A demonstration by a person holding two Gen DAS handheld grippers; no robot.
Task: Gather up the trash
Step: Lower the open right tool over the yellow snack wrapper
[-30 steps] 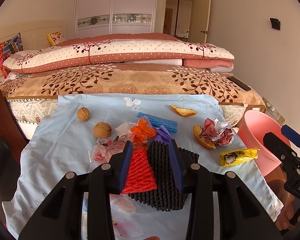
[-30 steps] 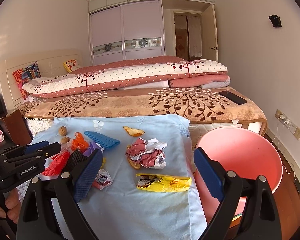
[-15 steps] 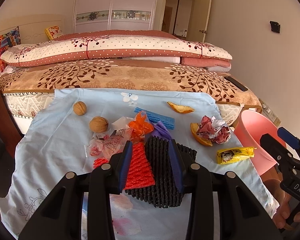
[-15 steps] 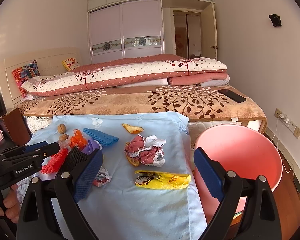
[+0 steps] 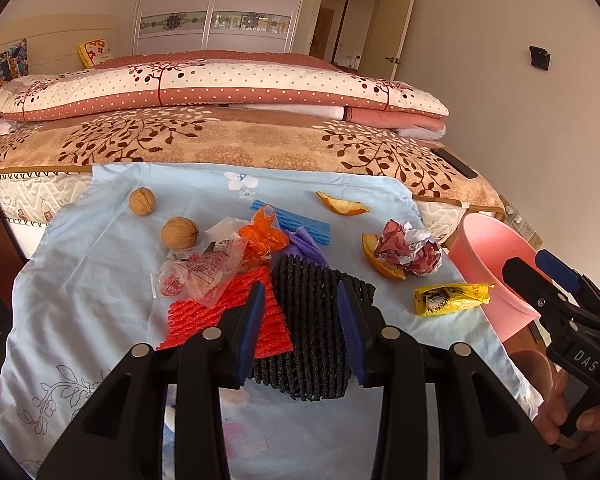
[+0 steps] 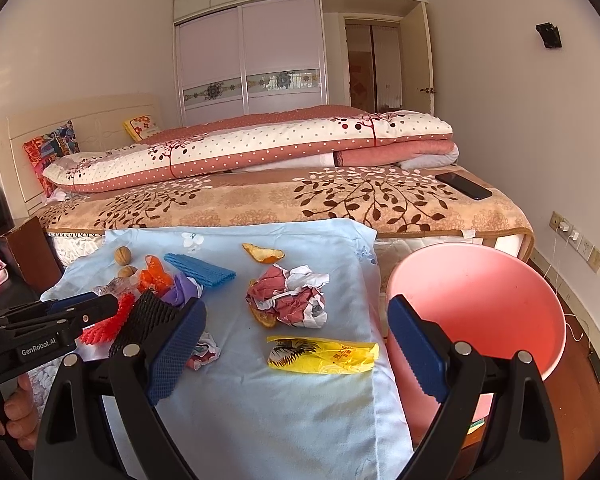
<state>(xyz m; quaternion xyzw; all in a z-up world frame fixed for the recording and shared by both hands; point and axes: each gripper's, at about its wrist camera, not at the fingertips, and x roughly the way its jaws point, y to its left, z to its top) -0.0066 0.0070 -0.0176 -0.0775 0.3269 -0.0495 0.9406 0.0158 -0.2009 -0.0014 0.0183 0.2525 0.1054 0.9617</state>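
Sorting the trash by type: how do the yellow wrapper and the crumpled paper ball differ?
The yellow wrapper lies flat and long; the crumpled paper ball is bunched into a lump. The wrapper is glossy yellow with a dark print; the ball is red and white. The ball rests against an orange peel; the wrapper lies alone. Both sit on the blue cloth.

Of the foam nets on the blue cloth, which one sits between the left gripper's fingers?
The black foam net. It lies between the left gripper fingers; the red net lies to its left, the blue net farther back.
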